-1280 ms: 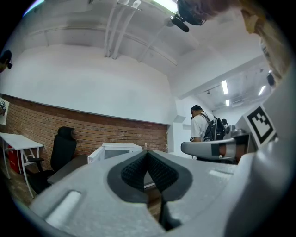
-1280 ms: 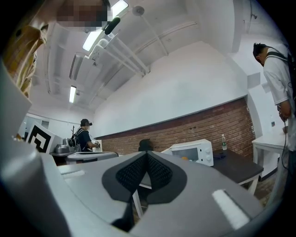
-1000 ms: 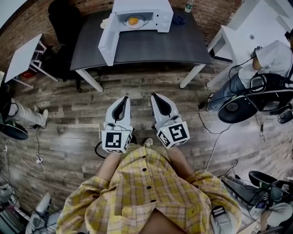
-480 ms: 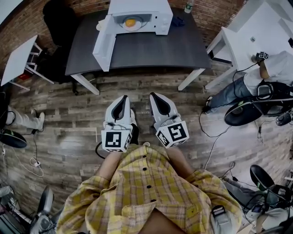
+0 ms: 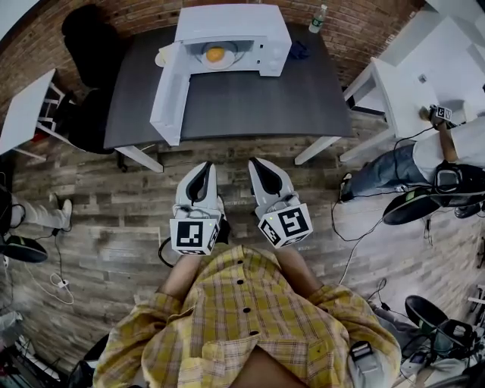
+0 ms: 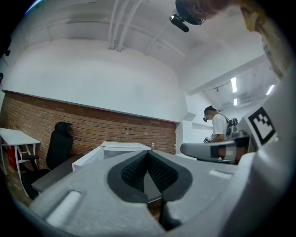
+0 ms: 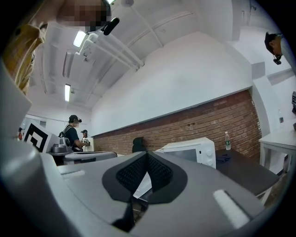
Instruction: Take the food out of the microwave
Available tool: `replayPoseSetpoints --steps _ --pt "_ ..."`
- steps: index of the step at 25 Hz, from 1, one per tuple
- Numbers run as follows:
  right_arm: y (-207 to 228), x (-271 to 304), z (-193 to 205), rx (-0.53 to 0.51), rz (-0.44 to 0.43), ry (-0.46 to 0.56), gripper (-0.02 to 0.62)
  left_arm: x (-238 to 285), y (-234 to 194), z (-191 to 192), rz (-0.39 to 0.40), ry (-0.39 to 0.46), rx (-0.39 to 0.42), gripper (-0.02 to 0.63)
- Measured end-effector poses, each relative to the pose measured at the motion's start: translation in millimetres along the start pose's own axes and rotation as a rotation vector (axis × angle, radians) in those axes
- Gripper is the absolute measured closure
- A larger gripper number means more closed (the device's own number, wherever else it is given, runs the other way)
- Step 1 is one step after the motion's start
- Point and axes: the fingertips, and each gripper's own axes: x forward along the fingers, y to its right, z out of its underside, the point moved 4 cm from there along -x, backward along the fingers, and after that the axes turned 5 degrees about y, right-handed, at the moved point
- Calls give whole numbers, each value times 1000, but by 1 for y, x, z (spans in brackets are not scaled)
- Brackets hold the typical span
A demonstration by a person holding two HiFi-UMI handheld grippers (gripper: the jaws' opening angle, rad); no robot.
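white microwave (image 5: pixel 242 26) on dark table (image 5: pixel 258 98), door (image 5: pixel 168 95) swung open, yellow food (image 5: pixel 216 54) on plate inside, bottle (image 5: pixel 318 19) label too small to read, left gripper (image 5: pixel 204 168) & right gripper (image 5: pixel 256 165) both pinched closed w/ nothing in them, over wood floor (image 5: pixel 114 220), apart from table

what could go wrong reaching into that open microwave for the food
1. The open microwave door juts out on the left; the left gripper could knock it.
2. It and the right gripper are both shut; going in like that could shove the plate back.
3. The food sits loose and may roll off.
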Motion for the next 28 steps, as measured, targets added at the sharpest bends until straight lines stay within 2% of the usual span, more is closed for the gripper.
replayPoseSetpoints --steps 12,17,28 --pt "57 95 -4 7 55 -23 601 96 -65 -2 20 -32 -24 607" --pt "69 126 1 14 71 -26 601 120 -89 2 29 -40 -20 607" --pt "101 184 4 7 96 -41 601 168 -136 7 -3 -53 -27 611"
